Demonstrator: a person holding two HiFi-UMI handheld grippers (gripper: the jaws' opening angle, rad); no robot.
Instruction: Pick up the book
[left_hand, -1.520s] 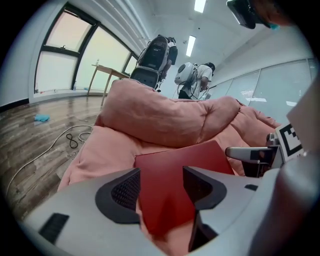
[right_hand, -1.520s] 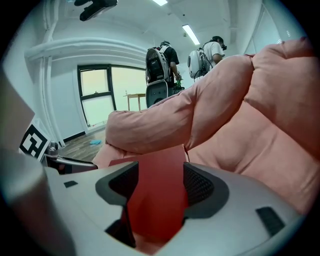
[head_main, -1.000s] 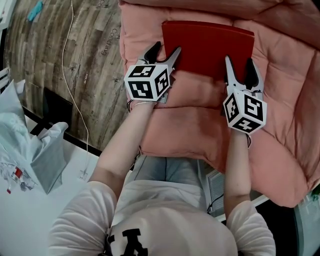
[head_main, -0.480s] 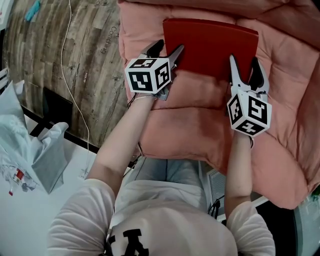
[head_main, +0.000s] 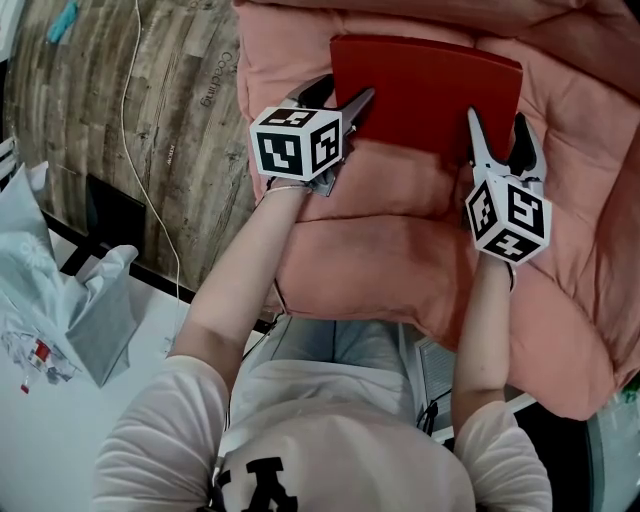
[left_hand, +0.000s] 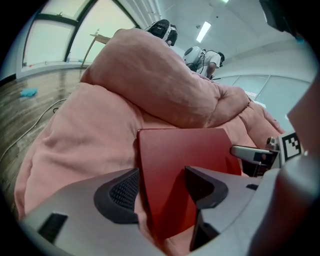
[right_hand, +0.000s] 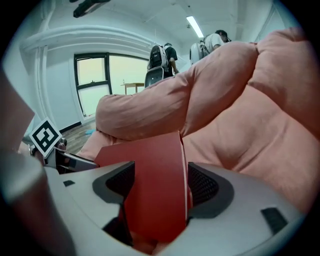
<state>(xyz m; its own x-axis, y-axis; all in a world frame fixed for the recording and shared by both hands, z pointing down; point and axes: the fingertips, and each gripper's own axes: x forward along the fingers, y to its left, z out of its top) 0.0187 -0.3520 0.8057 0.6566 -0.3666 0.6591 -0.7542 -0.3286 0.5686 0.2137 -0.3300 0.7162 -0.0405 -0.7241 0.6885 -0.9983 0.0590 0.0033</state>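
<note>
A red book (head_main: 430, 90) lies flat on a big pink cushion (head_main: 400, 230). My left gripper (head_main: 345, 95) straddles its near left corner. In the left gripper view one pad (left_hand: 125, 192) sits outside the book's (left_hand: 185, 165) edge and the other jaw rests over the cover, with a gap. My right gripper (head_main: 499, 125) straddles the near right corner. Its jaws have just been opening, and the book (right_hand: 157, 185) stands between the two pads (right_hand: 200, 187) without being pinched. Both grippers are open.
The cushion rises in thick folds (left_hand: 160, 80) behind the book. A wood-plank floor (head_main: 120, 110) with a white cable (head_main: 150, 210) lies to the left. A white table with crumpled bags (head_main: 60, 320) is at lower left. People stand far off (right_hand: 165, 55).
The left gripper has tipped down a little at the book's left corner. The right gripper's jaws stand slightly wider round the right corner. The book has stayed on the cushion.
</note>
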